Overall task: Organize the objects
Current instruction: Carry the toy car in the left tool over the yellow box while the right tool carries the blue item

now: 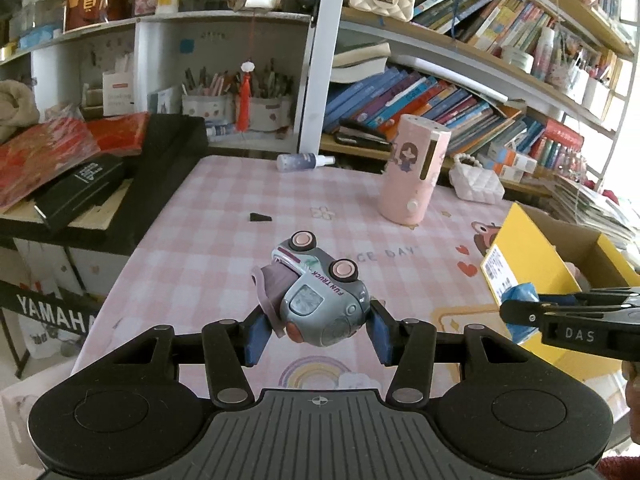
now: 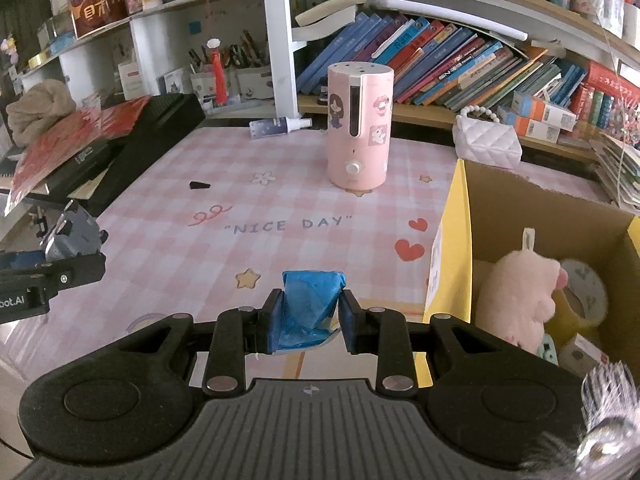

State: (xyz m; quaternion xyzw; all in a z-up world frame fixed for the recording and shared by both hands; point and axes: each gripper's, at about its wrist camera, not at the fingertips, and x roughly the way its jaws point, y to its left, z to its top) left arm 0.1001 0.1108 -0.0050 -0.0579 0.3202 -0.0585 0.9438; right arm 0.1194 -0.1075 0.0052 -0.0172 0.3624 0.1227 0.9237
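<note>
My left gripper [image 1: 318,330] is shut on a grey toy truck [image 1: 320,300] with pink wheels, held on its side above the pink checked table [image 1: 192,248]. My right gripper [image 2: 308,320] is shut on a crumpled blue packet [image 2: 310,304] above the table's front, just left of the yellow cardboard box [image 2: 452,252]. The right gripper with the blue packet also shows at the right edge of the left wrist view [image 1: 520,308]. The left gripper with the truck also shows at the left edge of the right wrist view [image 2: 68,248].
The box holds a pink plush toy [image 2: 524,300] and a yellow cup [image 2: 580,300]. A pink humidifier [image 2: 358,128] stands mid-table, a spray bottle [image 2: 278,126] lies at the back, a small black piece [image 2: 199,185] lies left. A white quilted purse [image 2: 488,140], bookshelves and a black keyboard [image 2: 160,128] surround the table.
</note>
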